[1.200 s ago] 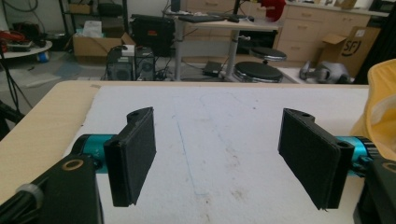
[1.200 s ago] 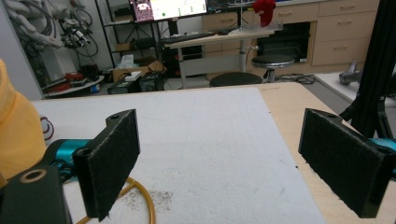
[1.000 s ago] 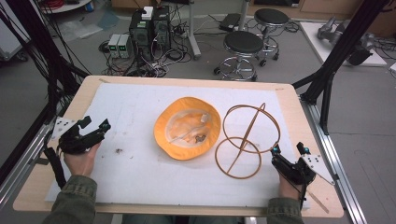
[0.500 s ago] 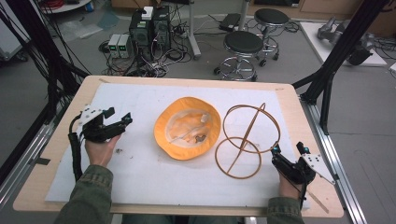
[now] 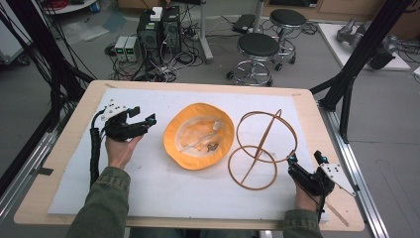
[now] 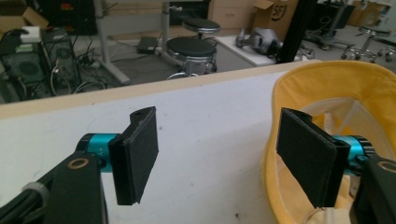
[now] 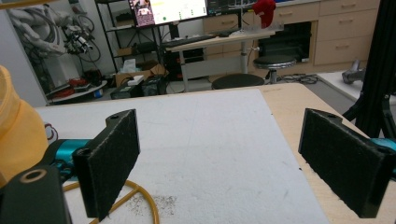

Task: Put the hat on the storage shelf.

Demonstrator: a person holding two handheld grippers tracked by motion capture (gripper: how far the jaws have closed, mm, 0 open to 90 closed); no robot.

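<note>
A yellow bucket hat point(image 5: 199, 135) lies upside down, lining up, in the middle of the white mat. To its right stands a thin wooden ring frame point(image 5: 262, 146) of joined hoops. My left gripper point(image 5: 143, 115) hovers just left of the hat, open and holding nothing. In the left gripper view my left gripper point(image 6: 219, 158) has its right jaw in front of the hat's brim point(image 6: 327, 79). My right gripper point(image 5: 304, 157) rests open near the front right corner, close to the frame. In the right gripper view my right gripper point(image 7: 219, 158) is empty, with one hoop point(image 7: 140, 196) by its left jaw.
The white mat point(image 5: 163, 193) covers most of the wooden table point(image 5: 64, 148). Black frame struts point(image 5: 346, 84) rise at the table's right and left sides. Stools point(image 5: 257, 49) and computer boxes point(image 5: 158, 29) stand on the floor beyond the far edge.
My left gripper has moved right and away from the person, from the table's left edge to just beside the hat. The right gripper has not moved.
</note>
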